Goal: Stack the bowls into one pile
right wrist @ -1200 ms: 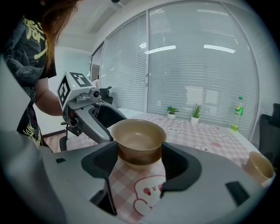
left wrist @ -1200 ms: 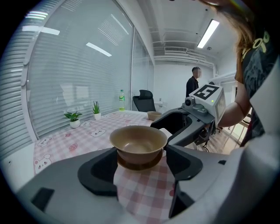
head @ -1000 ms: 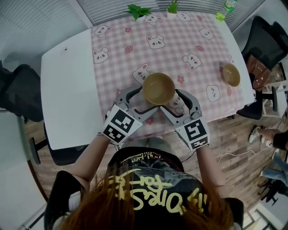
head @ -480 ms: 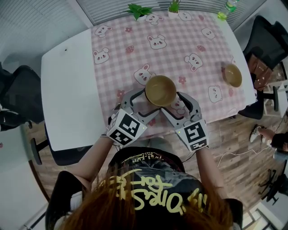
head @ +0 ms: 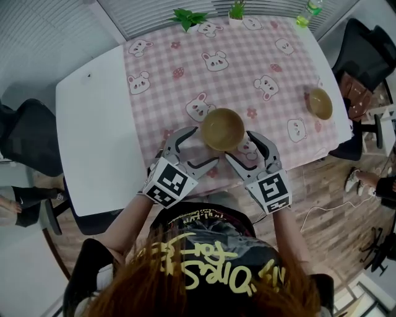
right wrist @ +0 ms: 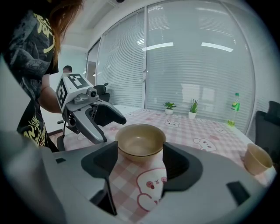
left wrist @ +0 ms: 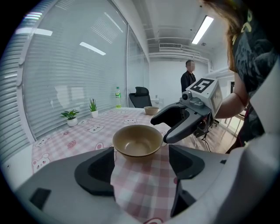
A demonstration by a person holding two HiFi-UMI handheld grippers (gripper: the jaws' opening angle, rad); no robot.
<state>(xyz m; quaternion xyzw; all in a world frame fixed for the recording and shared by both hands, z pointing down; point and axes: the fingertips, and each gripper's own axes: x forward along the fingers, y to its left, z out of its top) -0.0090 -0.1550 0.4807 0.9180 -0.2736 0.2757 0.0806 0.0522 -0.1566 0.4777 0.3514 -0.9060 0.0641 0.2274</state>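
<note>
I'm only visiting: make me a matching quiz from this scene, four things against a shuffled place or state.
1 right hand-held gripper
2 green bottle
3 broad-leaved plant
4 lone bowl

A right edge
B jaws apart, gripping nothing
C far edge, middle
D far right corner

Pairs: 1-B, 2-D, 3-C, 4-A.

Black short-sleeved T-shirt (head: 207, 247) with yellow lettering; grey left gripper (head: 203, 147) and right gripper (head: 240, 146), black-lined jaws, each bearing a black-and-white marker cube.
</note>
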